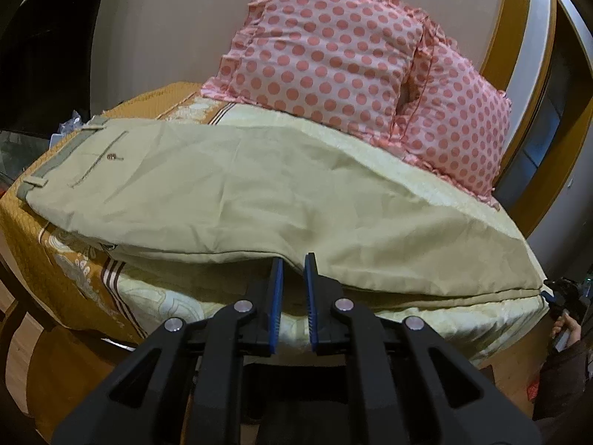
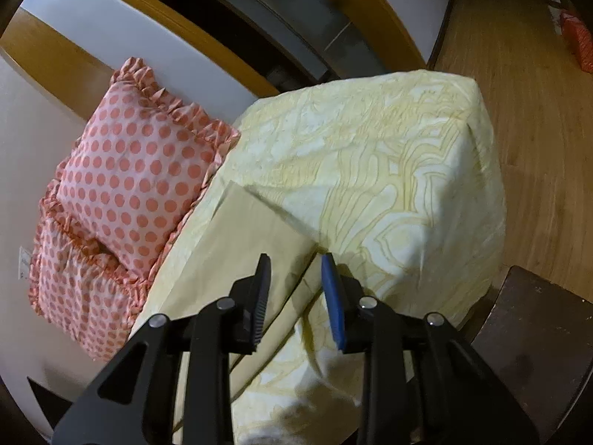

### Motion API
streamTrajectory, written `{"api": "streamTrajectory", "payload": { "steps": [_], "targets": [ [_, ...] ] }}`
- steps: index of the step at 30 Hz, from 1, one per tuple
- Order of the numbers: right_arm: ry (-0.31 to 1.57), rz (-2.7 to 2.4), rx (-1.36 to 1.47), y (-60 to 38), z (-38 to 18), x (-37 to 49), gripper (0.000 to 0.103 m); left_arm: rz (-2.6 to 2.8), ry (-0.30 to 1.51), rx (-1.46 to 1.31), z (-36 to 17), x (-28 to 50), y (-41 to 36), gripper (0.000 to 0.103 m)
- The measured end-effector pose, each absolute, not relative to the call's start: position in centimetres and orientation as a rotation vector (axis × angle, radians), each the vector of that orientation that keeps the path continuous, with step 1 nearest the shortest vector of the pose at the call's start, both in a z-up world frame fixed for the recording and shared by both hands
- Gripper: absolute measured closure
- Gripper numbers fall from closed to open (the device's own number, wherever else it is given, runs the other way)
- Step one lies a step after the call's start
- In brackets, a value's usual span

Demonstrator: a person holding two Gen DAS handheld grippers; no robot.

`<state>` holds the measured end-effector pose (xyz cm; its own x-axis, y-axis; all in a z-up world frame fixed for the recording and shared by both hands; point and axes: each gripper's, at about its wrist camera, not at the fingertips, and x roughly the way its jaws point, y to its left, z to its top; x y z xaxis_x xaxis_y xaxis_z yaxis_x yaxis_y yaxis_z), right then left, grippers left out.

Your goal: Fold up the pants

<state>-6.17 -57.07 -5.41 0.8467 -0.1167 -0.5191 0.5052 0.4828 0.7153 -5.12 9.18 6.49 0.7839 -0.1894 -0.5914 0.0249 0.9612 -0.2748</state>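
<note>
Khaki pants [image 1: 229,193] lie flat across the bed, waistband and back pocket at the left, legs running right. My left gripper [image 1: 294,259] is open with a narrow gap, its fingertips at the near edge of the pants about mid-leg, gripping nothing. In the right wrist view the leg end of the pants [image 2: 241,244] lies on the pale yellow bedspread [image 2: 389,170]. My right gripper [image 2: 295,263] is open, its fingers either side of the hem corner, just above the cloth.
Two pink polka-dot pillows [image 1: 333,55] lean on the wall behind the pants; they also show in the right wrist view [image 2: 137,170]. An orange-brown bedcover [image 1: 66,252] hangs at the left. Wooden floor [image 2: 537,129] and a dark wooden chair [image 2: 533,333] are to the right.
</note>
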Motion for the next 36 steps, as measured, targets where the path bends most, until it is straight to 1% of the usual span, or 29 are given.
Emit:
{"api": "streamTrajectory", "payload": {
  "steps": [3,4,5,8,13,14,15,16,17,18,19,20,21,23,24,25,26,28,30,31,32,34,36],
  "targets": [
    [0.436,-0.425,1.011,-57.9,-5.6,-5.5,0.073,-0.126,0.625,-0.265,7.1,-5.9,9.2,0.093],
    [0.448,-0.418,1.009,-58.2,-5.8,-5.2,0.079,-0.118,0.613,-0.27,7.3,-6.2,9.4,0.093],
    [0.451,-0.417,0.999,-58.2,-5.9,-4.9,0.091,-0.112,0.604,-0.278,7.4,-6.3,9.6,0.093],
    [0.432,-0.411,0.937,-57.9,-5.6,-5.1,0.1,-0.081,0.59,-0.295,7.5,-6.3,10.1,0.093],
    [0.424,-0.471,0.888,-57.5,-4.8,-6.6,0.102,-0.059,0.579,-0.281,7.6,-5.6,10.5,0.092],
    [0.435,-0.478,0.891,-57.5,-5.0,-6.8,0.101,-0.054,0.577,-0.278,7.6,-5.5,10.7,0.086],
    [0.451,-0.474,0.898,-57.5,-5.4,-6.8,0.096,-0.045,0.571,-0.273,7.6,-5.1,10.9,0.075],
    [0.46,-0.476,0.913,-57.5,-5.6,-6.9,0.082,-0.035,0.567,-0.269,7.5,-4.9,11.2,0.068],
    [0.465,-0.468,0.949,-57.6,-5.9,-7.0,0.062,-0.022,0.564,-0.267,7.5,-4.7,11.4,0.053],
    [0.436,-0.428,0.981,-57.6,-5.9,-7.3,0.053,-0.009,0.552,-0.264,7.5,-4.5,11.6,0.047],
    [0.431,-0.427,0.976,-57.4,-5.6,-7.4,0.044,-0.005,0.542,-0.256,7.6,-4.3,11.7,0.047],
    [0.437,-0.442,0.946,-57.0,-5.2,-7.2,0.043,0.0,0.538,-0.246,7.6,-4.2,11.8,0.046],
    [0.443,-0.442,0.925,-56.6,-5.0,-6.9,0.043,0.007,0.528,-0.225,7.8,-4.0,11.7,0.043],
    [0.459,-0.408,0.913,-55.8,-5.3,-5.9,0.047,0.025,0.51,-0.198,7.9,-3.7,11.7,0.039],
    [0.454,-0.405,0.888,-55.1,-5.3,-5.6,0.051,0.028,0.505,-0.191,7.9,-3.6,11.8,0.037],
    [0.459,-0.394,0.886,-54.6,-5.4,-5.3,0.051,0.036,0.499,-0.185,7.9,-3.5,11.9,0.036],
    [0.451,-0.388,0.878,-53.9,-5.3,-5.2,0.062,0.044,0.495,-0.182,7.8,-3.4,12.0,0.035],
    [0.463,-0.317,0.895,-52.8,-5.9,-4.5,0.072,0.065,0.5,-0.178,7.3,-3.1,12.4,0.034],
    [0.445,-0.293,0.868,-51.8,-6.1,-4.1,0.085,0.078,0.509,-0.181,6.7,-2.9,12.8,0.033],
    [0.439,-0.307,0.845,-51.4,-6.2,-3.8,0.097,0.087,0.52,-0.186,6.3,-2.7,13.0,0.033],
    [0.426,-0.312,0.833,-51.4,-6.3,-3.7,0.1,0.089,0.532,-0.193,5.9,-2.5,13.3,0.032],
    [0.402,-0.302,0.809,-51.2,-5.8,-3.3,0.1,0.099,0.567,-0.207,4.8,-2.1,13.7,0.031],
    [0.372,-0.265,0.774,-50.4,-4.2,-2.7,0.1,0.095,0.613,-0.232,3.4,-1.6,14.2,0.031]
  ]
}}
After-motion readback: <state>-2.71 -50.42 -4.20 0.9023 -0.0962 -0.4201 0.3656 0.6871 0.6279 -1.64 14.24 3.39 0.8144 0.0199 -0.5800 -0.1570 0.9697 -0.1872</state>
